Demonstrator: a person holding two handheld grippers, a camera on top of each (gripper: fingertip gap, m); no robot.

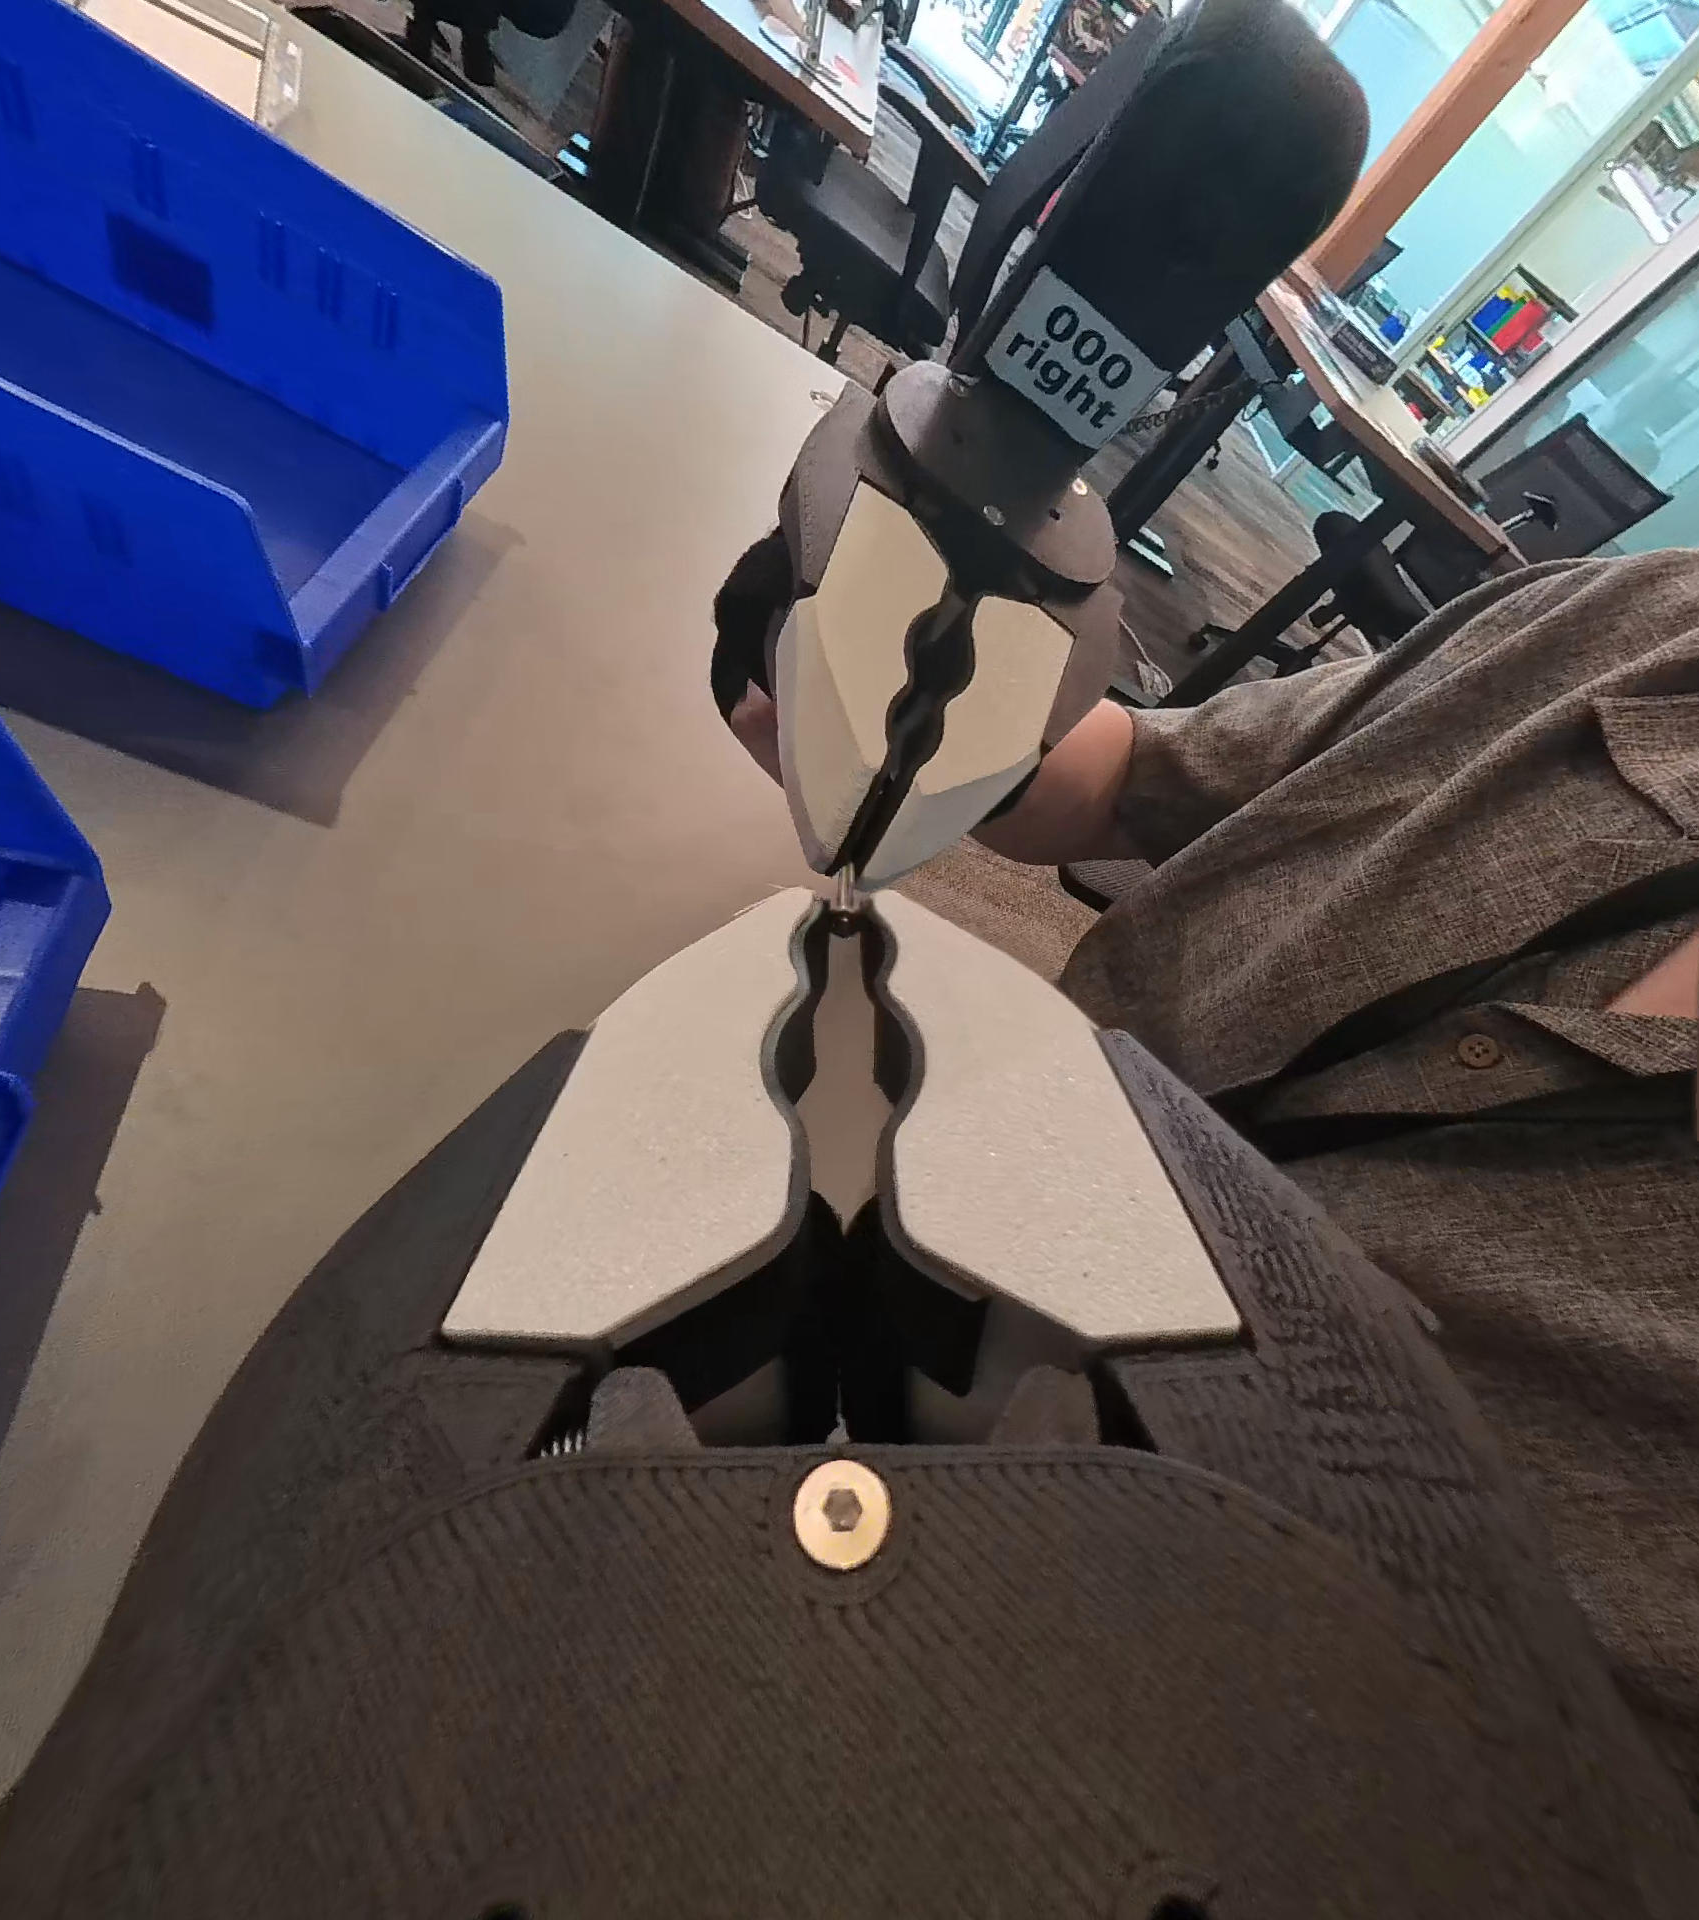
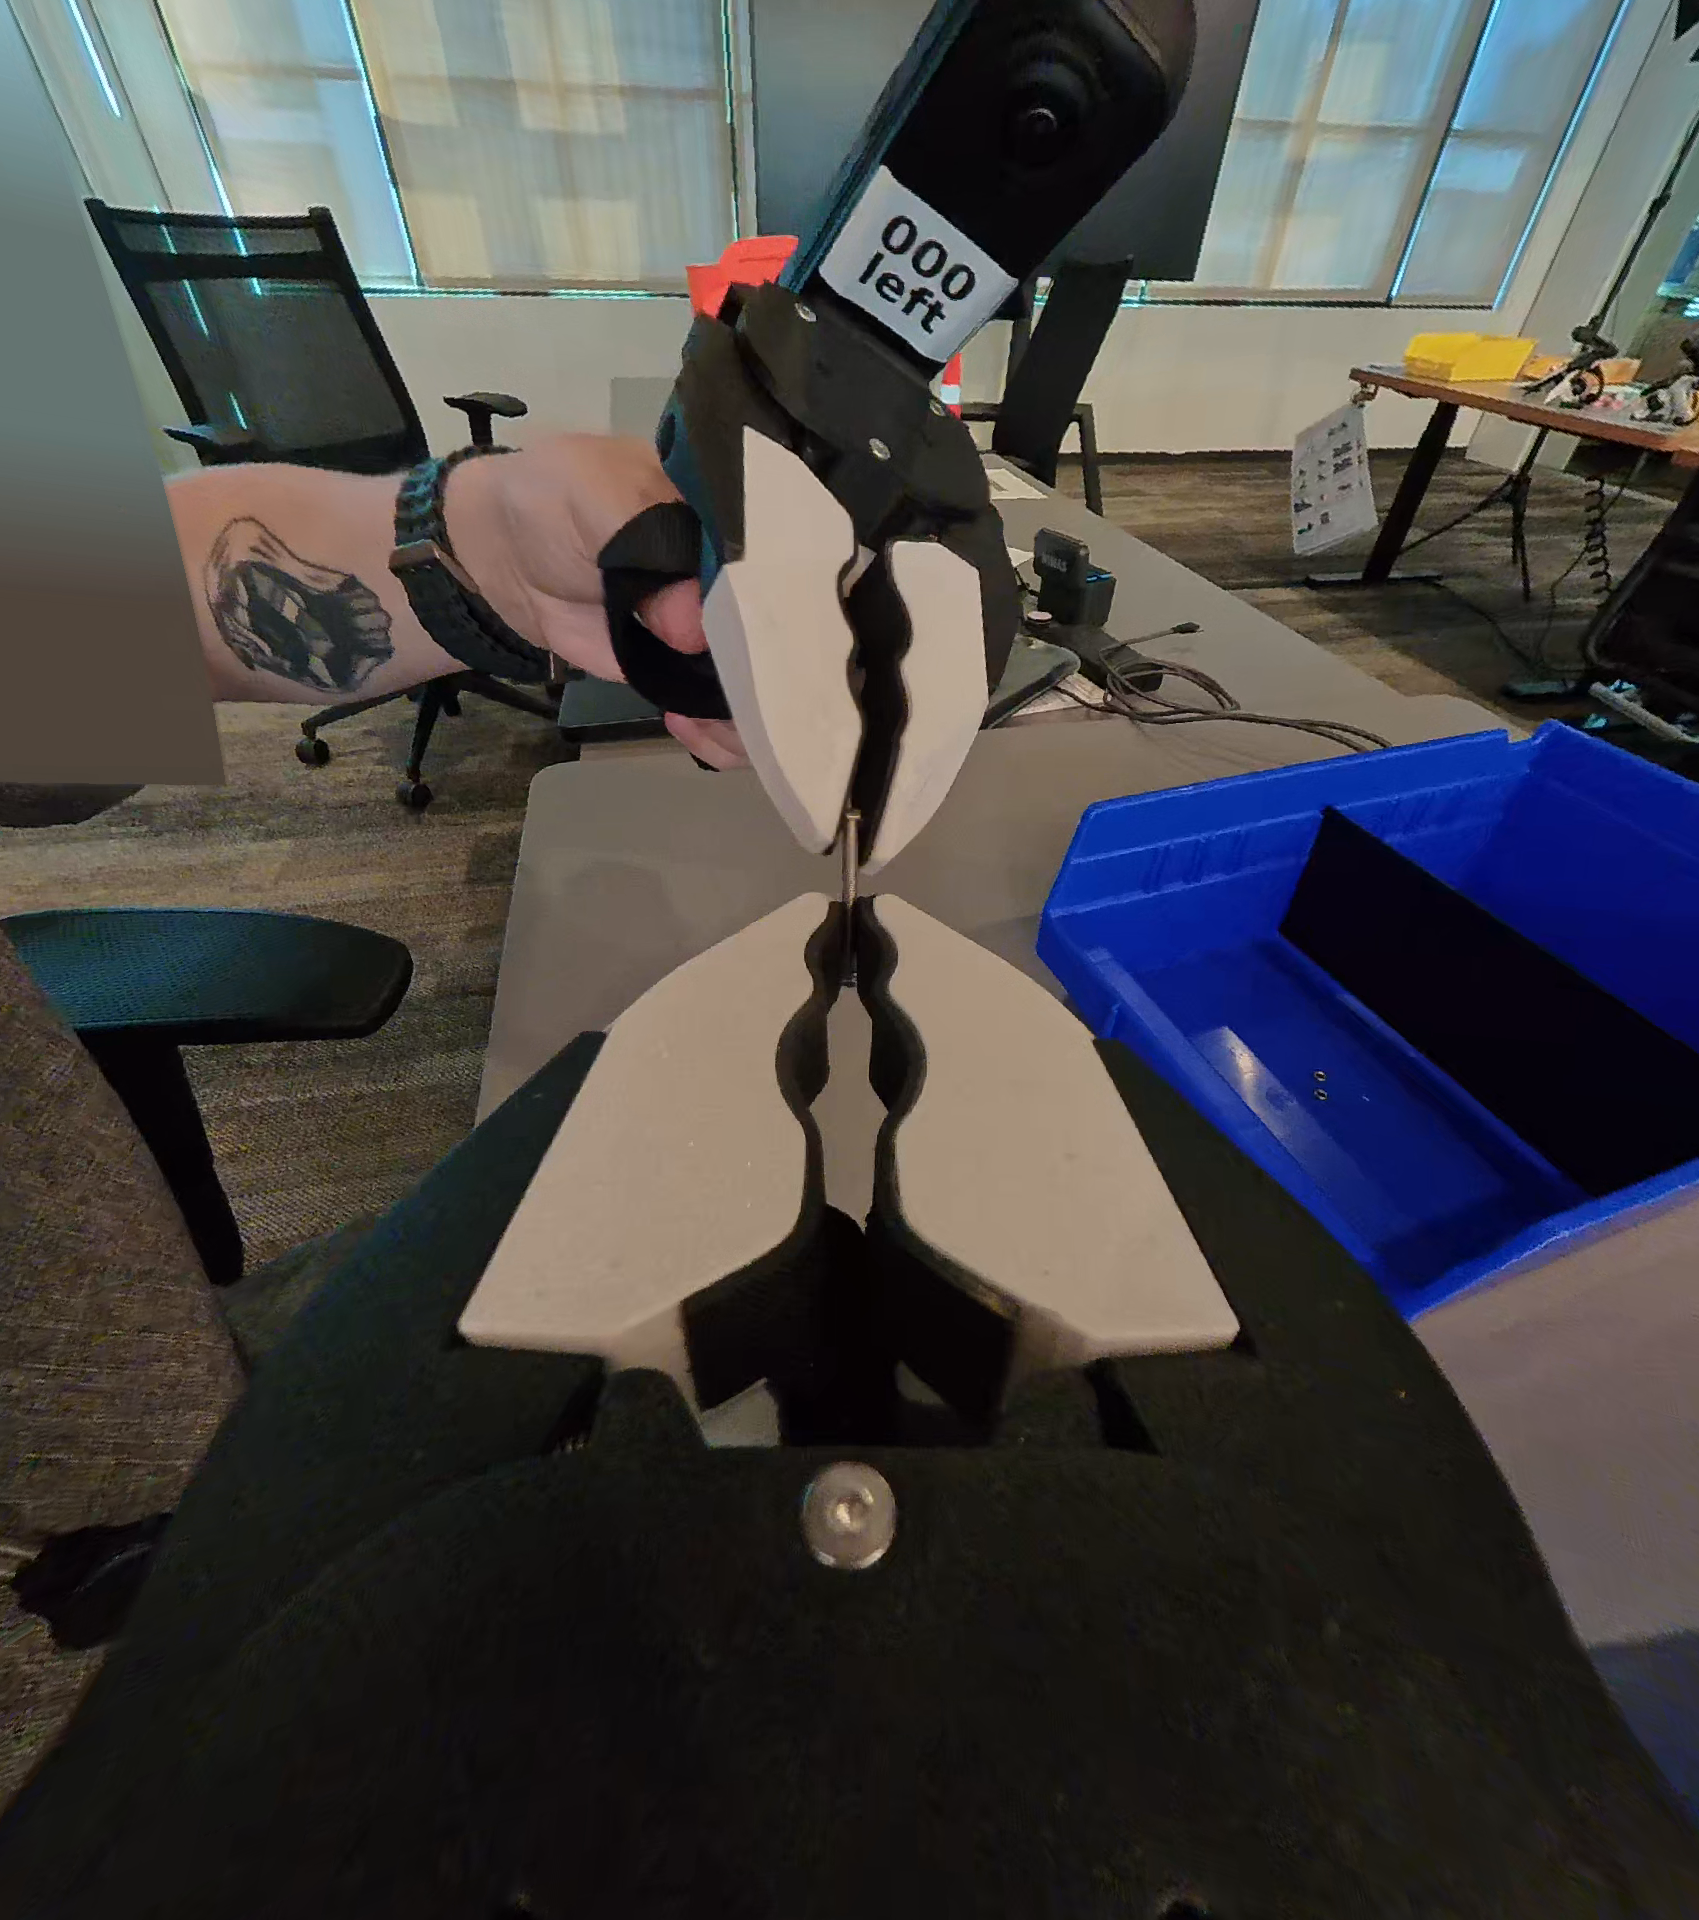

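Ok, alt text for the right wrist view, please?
The right gripper and the left gripper meet tip to tip, both shut on one thin metal pin above a grey table. A hand holds the left gripper; a blue bin with a black divider sits to the right.

Left gripper tips pinched on small metal pin. Right gripper tip-to-tip opposite, closed on same pin from beyond. Blue bins left of both, on grey table. Grey-shirted person to right.
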